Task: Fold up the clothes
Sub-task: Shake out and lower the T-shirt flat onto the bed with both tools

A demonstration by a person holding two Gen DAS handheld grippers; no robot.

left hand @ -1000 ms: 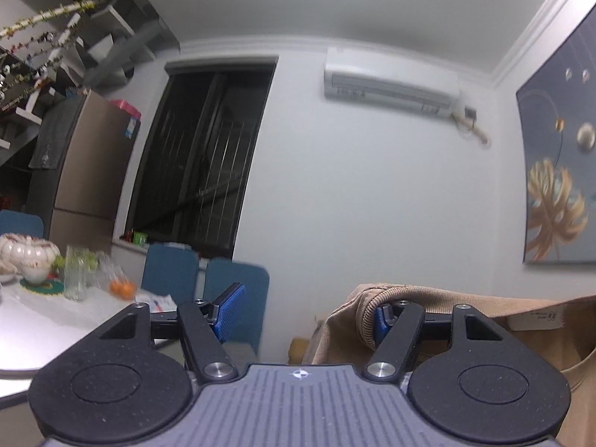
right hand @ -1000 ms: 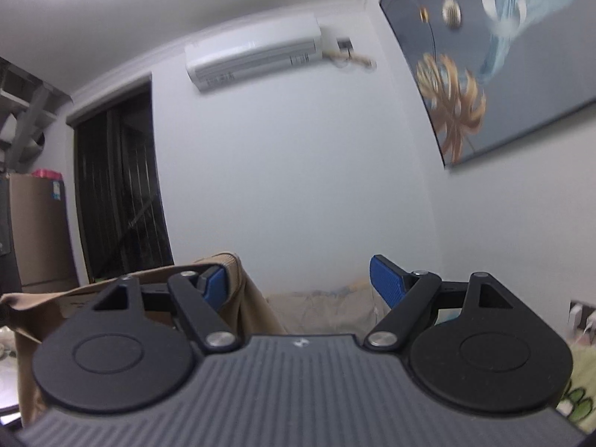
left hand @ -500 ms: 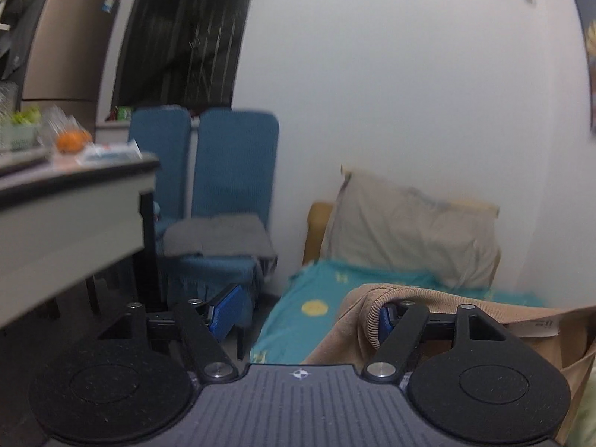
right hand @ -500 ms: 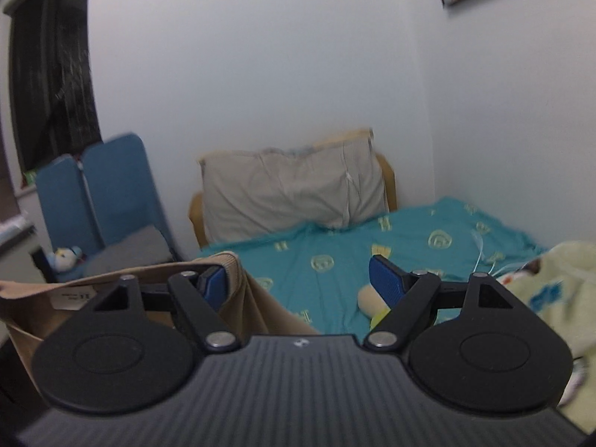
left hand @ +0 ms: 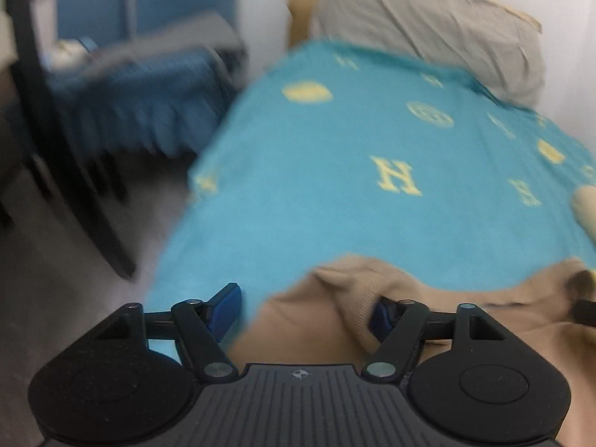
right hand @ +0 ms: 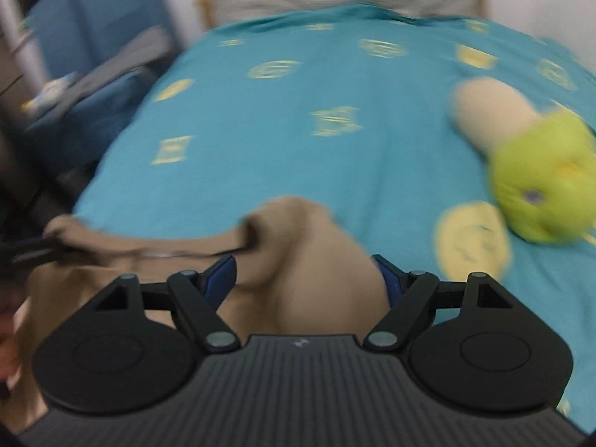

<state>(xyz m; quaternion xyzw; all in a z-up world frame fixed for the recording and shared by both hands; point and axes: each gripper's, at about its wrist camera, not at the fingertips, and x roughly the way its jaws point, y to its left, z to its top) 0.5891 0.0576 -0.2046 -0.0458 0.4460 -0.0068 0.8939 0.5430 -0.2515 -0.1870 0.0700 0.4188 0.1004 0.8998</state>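
Garment (left hand: 309,331), tan with a ribbed knit edge, lies bunched over the near end of the bed (left hand: 335,171), its cloth spread between the two grippers. The left gripper (left hand: 303,311) has its blue-padded fingers (left hand: 225,307) set wide apart; the garment's ribbed edge folds over the right-hand finger and hides most of its pad, while the left-hand finger stands clear of the cloth, above the bed's near edge. Whether that draped finger has any real hold on the cloth cannot be told. In the right wrist view the garment (right hand: 298,260) fills the space between the spread fingers of the right gripper (right hand: 305,273), a hump of cloth rising above them and a flat band of its edge running off to the left of the frame; the fingers (right hand: 221,273) are far apart, with cloth against both pads, so the gripper is open around the garment and not clamped on it. The bed (right hand: 298,111) is covered in a teal sheet printed with yellow letters and emblems. A grey pillow (left hand: 432,22) leans at the head of the bed, beyond the garment. On the sheet to the right of the garment lies a plush toy (right hand: 529,171) in lime green and beige. Left of the bed stand blue chairs (left hand: 145,70), one with a grey cushion on its seat; both views are blurred.
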